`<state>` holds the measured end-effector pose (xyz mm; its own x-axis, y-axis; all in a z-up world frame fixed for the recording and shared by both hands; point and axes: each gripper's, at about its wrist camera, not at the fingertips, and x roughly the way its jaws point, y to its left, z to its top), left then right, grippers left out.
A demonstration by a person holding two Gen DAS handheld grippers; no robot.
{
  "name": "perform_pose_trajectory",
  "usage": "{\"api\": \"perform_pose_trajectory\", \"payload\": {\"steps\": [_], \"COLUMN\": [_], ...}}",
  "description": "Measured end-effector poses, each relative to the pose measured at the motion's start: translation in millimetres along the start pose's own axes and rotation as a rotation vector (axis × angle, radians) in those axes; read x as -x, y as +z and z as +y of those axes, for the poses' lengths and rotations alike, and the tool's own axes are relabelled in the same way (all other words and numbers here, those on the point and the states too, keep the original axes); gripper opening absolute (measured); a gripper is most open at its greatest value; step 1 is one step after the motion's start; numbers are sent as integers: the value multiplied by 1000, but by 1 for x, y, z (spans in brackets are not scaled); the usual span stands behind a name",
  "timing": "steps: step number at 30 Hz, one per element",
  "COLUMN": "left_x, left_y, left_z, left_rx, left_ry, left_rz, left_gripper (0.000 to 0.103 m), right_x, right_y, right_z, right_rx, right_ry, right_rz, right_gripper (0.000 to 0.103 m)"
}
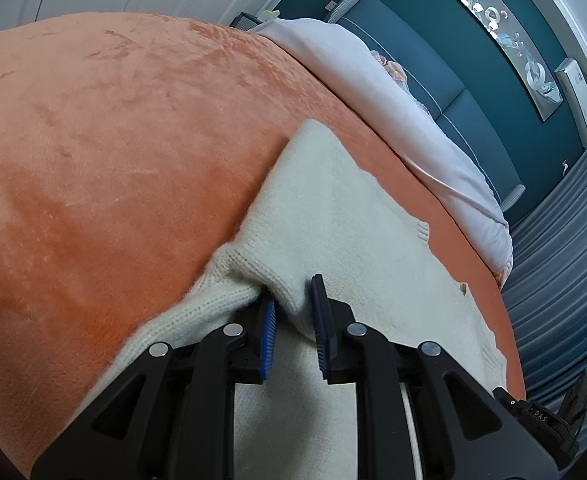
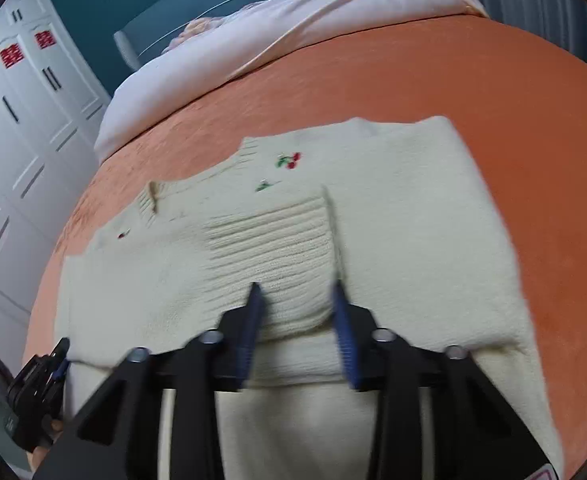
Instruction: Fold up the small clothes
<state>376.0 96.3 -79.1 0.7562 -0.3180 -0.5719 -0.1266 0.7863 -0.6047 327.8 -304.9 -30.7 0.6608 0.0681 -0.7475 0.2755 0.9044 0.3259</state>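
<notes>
Partly blurred in the right wrist view, the cream knitted sweater [image 2: 393, 216] lies spread on the orange plush blanket [image 2: 413, 76], its lower part cut off behind the black frame of the tool. Small red-and-green embroidered cherries [image 2: 290, 160] sit near its ribbed neckline, and a ribbed sleeve end [image 2: 277, 248] is laid across the smooth knit of the body.

The right gripper [image 2: 298, 294] has its blue ridged pads pressed into that ribbed fold, clamped on a bulge of it (motion smear softens the tips, so the exact contact line is hard to read).

From the left wrist camera the same sweater [image 1: 333, 208] shows as a fuzzy, soft-edged slab tapering to a corner, its far side cut off by the curve of the lens. The left gripper [image 1: 291, 300] pinches a raised ridge of knit between its blue pads, which stand a little apart with the wool bunched between them. At the lower right of that view only a sliver of the other black tool shows.

Beyond the blanket lies a pale lilac quilt [image 1: 413, 120], smooth and puffy, then a teal padded headboard [image 1: 433, 60]. White panelled wardrobe doors [image 2: 25, 128] carry red paper cut-outs, too small to read.
</notes>
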Motion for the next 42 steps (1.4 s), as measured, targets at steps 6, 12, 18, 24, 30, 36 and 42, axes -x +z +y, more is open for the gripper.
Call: {"api": "perform_pose_trajectory", "payload": {"steps": [6, 12, 18, 24, 30, 36, 42], "left_x": [-1, -1, -2, -3, -4, -5, 22], "left_y": [0, 0, 0, 0, -1, -1, 5], "left_z": [-1, -3, -4, -3, 1, 0, -10], "left_rx": [-15, -20, -20, -17, -14, -18, -34], "left_ry": [-5, -2, -3, -8, -28, -29, 29], "left_rz": [3, 3, 2, 2, -2, 0, 95], "left_gripper": [20, 20, 20, 20, 20, 20, 31], "right_x": [18, 25, 48, -26, -33, 10, 111], "right_y": [12, 14, 0, -43, -20, -7, -65], "right_z": [-50, -31, 66, 190, 100, -34, -34], "right_rx": [-99, 30, 140, 350, 270, 10, 117], "right_ry": [-13, -73, 126, 270, 131, 85, -61], "right_rz": [-78, -66, -107, 105, 55, 15, -26], "right_gripper": [7, 10, 16, 11, 0, 0, 31]}}
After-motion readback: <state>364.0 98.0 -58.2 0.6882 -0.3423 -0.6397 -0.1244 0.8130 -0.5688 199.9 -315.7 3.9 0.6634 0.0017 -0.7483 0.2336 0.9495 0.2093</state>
